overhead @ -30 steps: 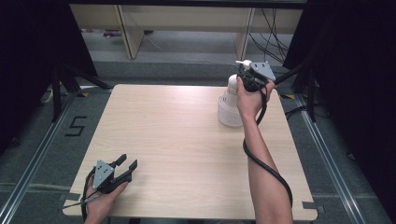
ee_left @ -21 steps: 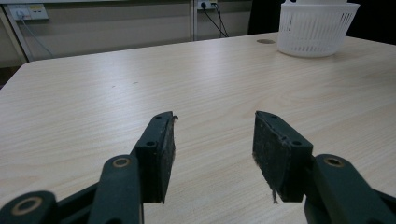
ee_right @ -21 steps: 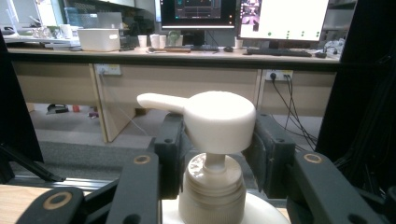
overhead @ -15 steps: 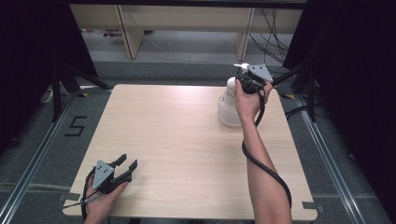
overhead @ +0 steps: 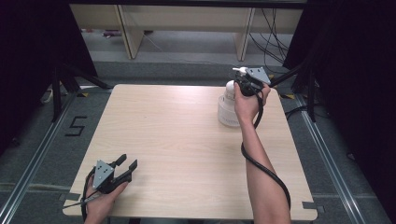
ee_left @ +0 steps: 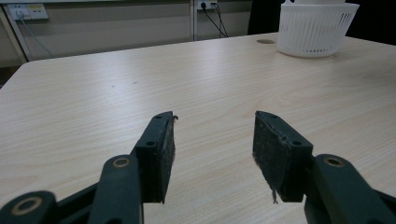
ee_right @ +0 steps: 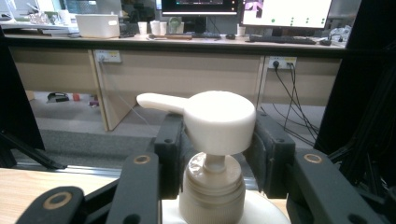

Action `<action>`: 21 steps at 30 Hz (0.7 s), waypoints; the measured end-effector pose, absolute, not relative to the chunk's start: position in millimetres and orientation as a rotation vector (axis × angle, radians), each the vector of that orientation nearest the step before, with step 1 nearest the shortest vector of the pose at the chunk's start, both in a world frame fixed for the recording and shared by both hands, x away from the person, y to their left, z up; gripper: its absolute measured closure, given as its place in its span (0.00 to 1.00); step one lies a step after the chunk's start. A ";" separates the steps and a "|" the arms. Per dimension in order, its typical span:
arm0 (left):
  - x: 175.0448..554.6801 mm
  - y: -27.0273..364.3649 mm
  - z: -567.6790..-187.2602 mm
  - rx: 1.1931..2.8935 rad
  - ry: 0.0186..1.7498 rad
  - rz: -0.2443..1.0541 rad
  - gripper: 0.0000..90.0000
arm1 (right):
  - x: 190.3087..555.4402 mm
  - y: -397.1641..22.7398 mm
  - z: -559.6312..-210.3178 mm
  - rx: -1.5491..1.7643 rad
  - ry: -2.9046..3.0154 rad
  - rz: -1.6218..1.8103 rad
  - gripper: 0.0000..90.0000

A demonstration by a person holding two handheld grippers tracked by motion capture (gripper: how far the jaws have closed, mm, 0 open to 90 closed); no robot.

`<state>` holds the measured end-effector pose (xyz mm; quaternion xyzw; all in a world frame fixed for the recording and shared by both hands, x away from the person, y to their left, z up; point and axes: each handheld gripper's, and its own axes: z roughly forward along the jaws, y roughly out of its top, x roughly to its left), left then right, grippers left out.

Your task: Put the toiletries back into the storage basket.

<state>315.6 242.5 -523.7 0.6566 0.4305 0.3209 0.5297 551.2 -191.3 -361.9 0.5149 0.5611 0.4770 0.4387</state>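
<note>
Pump bottle [ee_right: 212,186] stands in a white slotted basket [ee_left: 317,30] at the far right of the table [overhead: 177,140]. Right gripper [ee_right: 215,140] has its jaws on either side of the white pump head [ee_right: 219,119], pads pressing on it. Left gripper [ee_left: 214,144] rests at the near left corner, jaws apart, nothing between them.

Pump bottle [ee_right: 215,154] base cut off by bottom edge; white basket [ee_left: 317,28] top cropped; basket contents hidden.
</note>
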 end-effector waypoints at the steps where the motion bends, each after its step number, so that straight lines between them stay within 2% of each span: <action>1: 315.6 242.5 -523.7 1.566 1.028 0.766 0.53 | 551.7 -191.6 -362.7 1.276 1.400 1.184 0.67; 21: 315.5 242.1 -523.7 1.570 1.022 0.769 0.53 | 549.8 -191.8 -366.0 1.268 1.407 1.182 0.66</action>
